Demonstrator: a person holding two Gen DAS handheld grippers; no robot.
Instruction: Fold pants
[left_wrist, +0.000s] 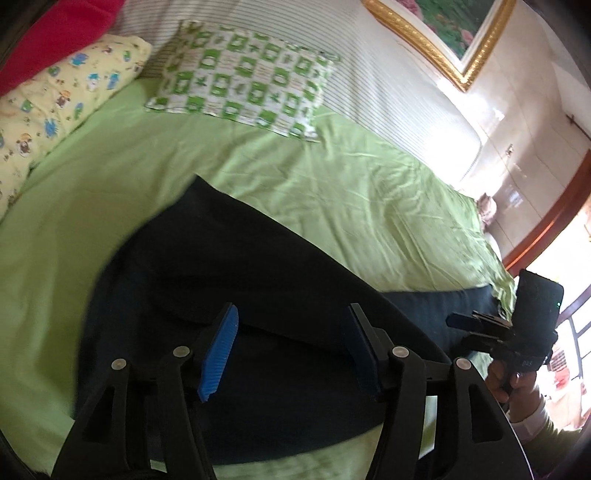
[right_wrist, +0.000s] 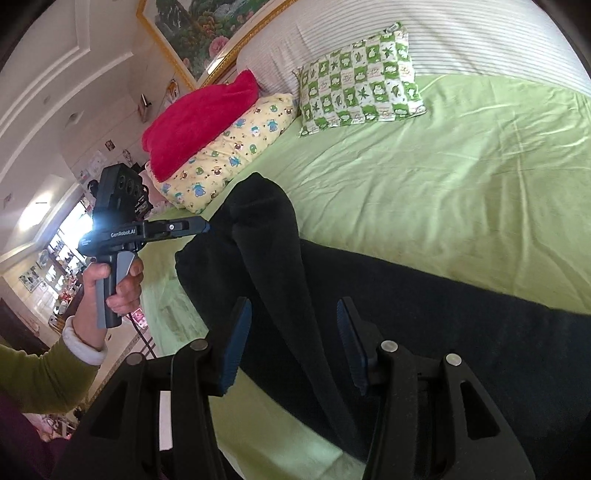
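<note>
left gripper with jaws apart over the dark pants, nothing pinched, right gripper likewise apart above the cloth, pants folded along the near edge of the green bed, checked pillow and yellow pillow near the head end, red blanket beyond
</note>
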